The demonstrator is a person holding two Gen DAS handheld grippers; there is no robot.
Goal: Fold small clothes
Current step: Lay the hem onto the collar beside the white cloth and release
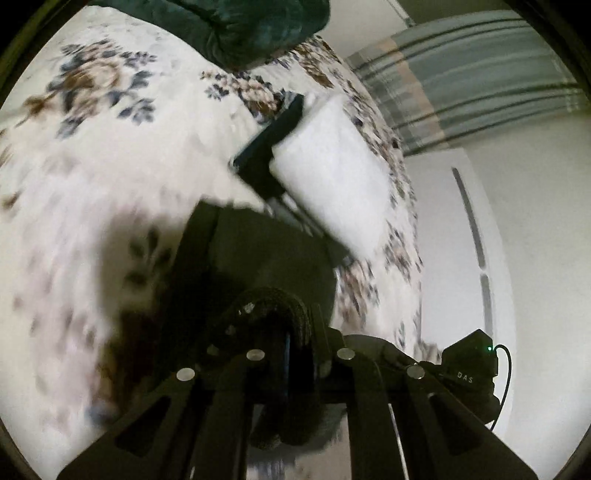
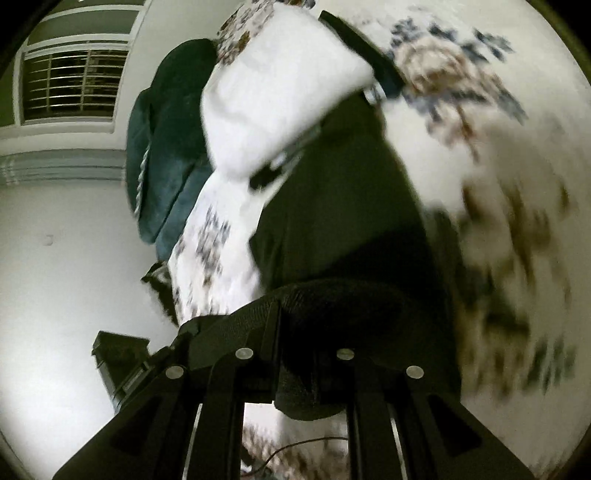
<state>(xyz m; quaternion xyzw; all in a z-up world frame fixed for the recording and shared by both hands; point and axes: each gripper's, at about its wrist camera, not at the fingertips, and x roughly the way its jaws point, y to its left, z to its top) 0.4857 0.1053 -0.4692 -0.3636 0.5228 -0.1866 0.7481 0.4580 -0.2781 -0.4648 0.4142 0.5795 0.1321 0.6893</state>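
A dark small garment [image 1: 258, 251] hangs stretched above the floral bedsheet [image 1: 110, 155]. My left gripper [image 1: 291, 332] is shut on one bunched edge of it. In the right wrist view the same dark garment [image 2: 351, 206] spreads away from my right gripper [image 2: 306, 354], which is shut on its near edge. A folded white cloth [image 1: 332, 173] with a dark garment [image 1: 273, 136] beside it lies on the bed beyond; the white cloth also shows in the right wrist view [image 2: 277, 92]. Both views are motion-blurred.
A dark green cushion [image 1: 251, 26] lies at the head of the bed, also in the right wrist view [image 2: 166, 147]. A striped curtain [image 1: 480, 74] and white wall sit right of the bed. A window [image 2: 70, 85] and a dark cabinet [image 2: 118, 362] show at left.
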